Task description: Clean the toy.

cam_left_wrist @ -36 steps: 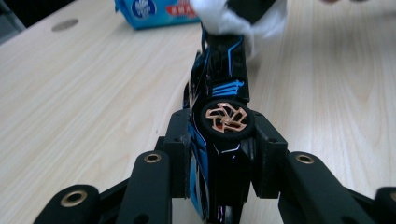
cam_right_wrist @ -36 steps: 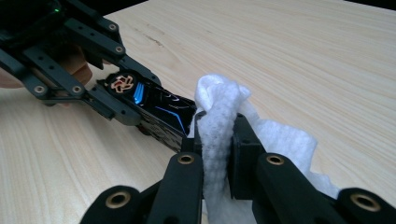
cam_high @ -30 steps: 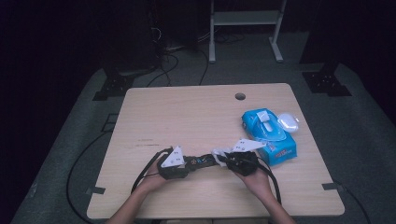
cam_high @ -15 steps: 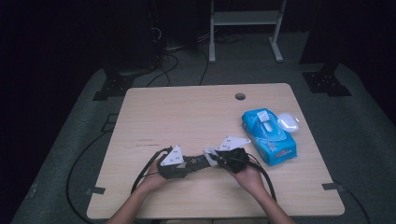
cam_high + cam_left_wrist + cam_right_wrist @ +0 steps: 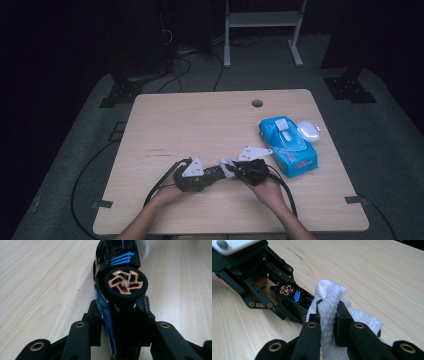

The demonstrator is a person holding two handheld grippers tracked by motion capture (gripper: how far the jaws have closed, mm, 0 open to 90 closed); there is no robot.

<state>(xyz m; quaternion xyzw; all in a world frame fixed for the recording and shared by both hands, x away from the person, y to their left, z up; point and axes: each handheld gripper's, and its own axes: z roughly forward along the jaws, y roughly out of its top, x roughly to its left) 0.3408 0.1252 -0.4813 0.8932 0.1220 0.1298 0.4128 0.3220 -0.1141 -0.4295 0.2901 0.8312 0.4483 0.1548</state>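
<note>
Two grippers: both meet near the desk's (image 5: pixel 200 120) front edge, left of the wipes pack (image 5: pixel 288 146).
Desk: pale wood-grain top, rectangular, with a round cable hole (image 5: pixel 257 103) near its far edge, beyond the pack.
Wipes pack: blue, lying flat on the desk's right half; a small white oval thing (image 5: pixel 308 131) touches its far right corner.
Left gripper (image 5: pixel 216 173): pinching a toy car (image 5: pixel 117 277), black with blue stripes; the car lies on its side on the desk, one copper-spoked wheel (image 5: pixel 126 283) facing up, left of the pack.
Right gripper (image 5: pixel 328 310): pressed together on a white wipe (image 5: pixel 329 297), bunched between the jaws and resting against the car's far end.
Hands: forearms enter from the desk's front edge; the left hand (image 5: pixel 167 192) and the right hand (image 5: pixel 267 190) each grasp a gripper body.
Cables: a black cable (image 5: pixel 162 180) trails from the left gripper over the desk's front edge.
Floor: grey carpet around the desk, with loose cables (image 5: pixel 182 62) behind the desk's far left corner.
Room: dark backdrop; a white metal frame (image 5: pixel 262 25) stands beyond the desk's far edge, and black stand feet (image 5: pixel 350 85) sit off its far right corner.
</note>
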